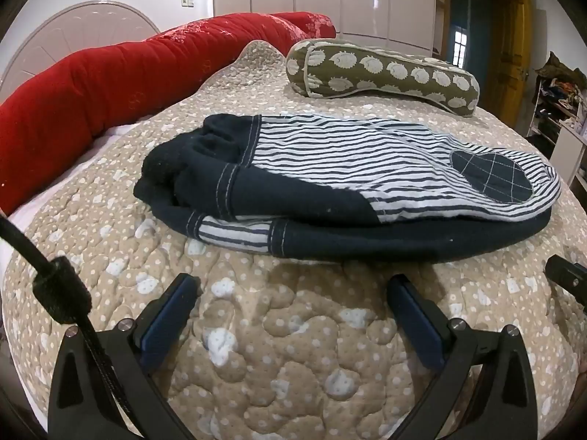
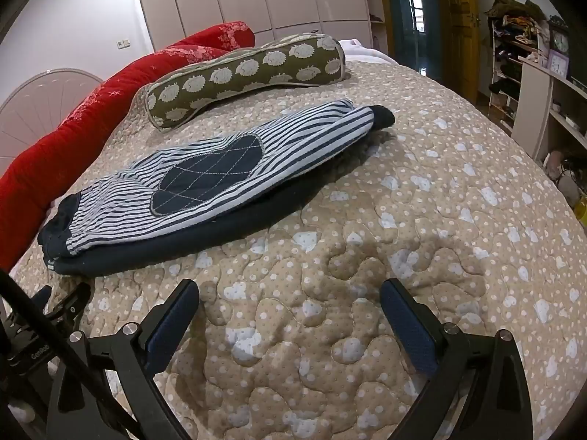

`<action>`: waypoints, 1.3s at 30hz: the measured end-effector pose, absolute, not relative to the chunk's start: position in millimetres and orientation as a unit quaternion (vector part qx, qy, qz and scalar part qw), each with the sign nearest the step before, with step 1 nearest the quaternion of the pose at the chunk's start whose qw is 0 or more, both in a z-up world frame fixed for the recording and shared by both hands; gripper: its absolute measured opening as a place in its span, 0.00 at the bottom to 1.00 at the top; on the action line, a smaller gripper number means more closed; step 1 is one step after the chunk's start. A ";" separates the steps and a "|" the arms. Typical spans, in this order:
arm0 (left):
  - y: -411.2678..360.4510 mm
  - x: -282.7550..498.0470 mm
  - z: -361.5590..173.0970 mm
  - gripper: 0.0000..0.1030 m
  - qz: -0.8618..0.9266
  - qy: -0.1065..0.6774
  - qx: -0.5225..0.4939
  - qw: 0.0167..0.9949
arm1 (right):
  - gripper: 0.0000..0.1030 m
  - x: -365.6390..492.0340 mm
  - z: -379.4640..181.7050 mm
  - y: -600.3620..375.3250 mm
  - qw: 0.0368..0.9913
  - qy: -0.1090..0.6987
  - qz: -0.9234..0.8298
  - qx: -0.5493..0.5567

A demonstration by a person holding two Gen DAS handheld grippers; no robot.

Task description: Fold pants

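Small navy and white striped pants (image 1: 330,168) lie on the beige quilted bed cover (image 1: 293,348), one leg folded over the other, with a navy knee patch (image 1: 491,172) on top and the navy waistband at the left. My left gripper (image 1: 293,289) is open and empty, just in front of the pants. In the right wrist view the pants (image 2: 205,183) lie to the upper left. My right gripper (image 2: 290,297) is open and empty over the bare quilt, in front of the leg part.
An olive bolster pillow with a white pattern (image 1: 381,69) (image 2: 245,73) lies behind the pants. A long red rolled blanket (image 1: 128,69) (image 2: 73,117) runs along the headboard side. Shelves and clutter (image 2: 532,73) stand beside the bed at the right. The left gripper shows at the lower left of the right wrist view (image 2: 55,308).
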State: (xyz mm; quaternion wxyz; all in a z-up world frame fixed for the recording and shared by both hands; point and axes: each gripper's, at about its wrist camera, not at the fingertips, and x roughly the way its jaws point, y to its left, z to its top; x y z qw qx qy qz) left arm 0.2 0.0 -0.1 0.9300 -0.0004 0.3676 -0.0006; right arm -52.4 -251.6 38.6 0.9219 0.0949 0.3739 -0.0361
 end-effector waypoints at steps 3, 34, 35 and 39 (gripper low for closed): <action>1.2 0.9 0.9 1.00 0.000 0.367 0.000 0.930 | 0.98 -52.4 38.1 -251.4 0.922 0.374 -0.036 0.096; 3.3 -1.6 2.3 1.00 -0.001 0.359 -0.001 0.933 | 0.97 -52.7 32.9 -248.7 0.923 0.371 -0.036 0.095; 3.9 -1.9 2.5 1.00 -0.002 0.357 -0.003 0.934 | 0.97 -52.7 32.8 -248.6 0.923 0.371 -0.036 0.095; 7.6 -8.8 8.2 1.00 -0.009 0.348 -0.012 0.938 | 0.97 -52.7 32.1 -248.4 0.923 0.371 -0.036 0.095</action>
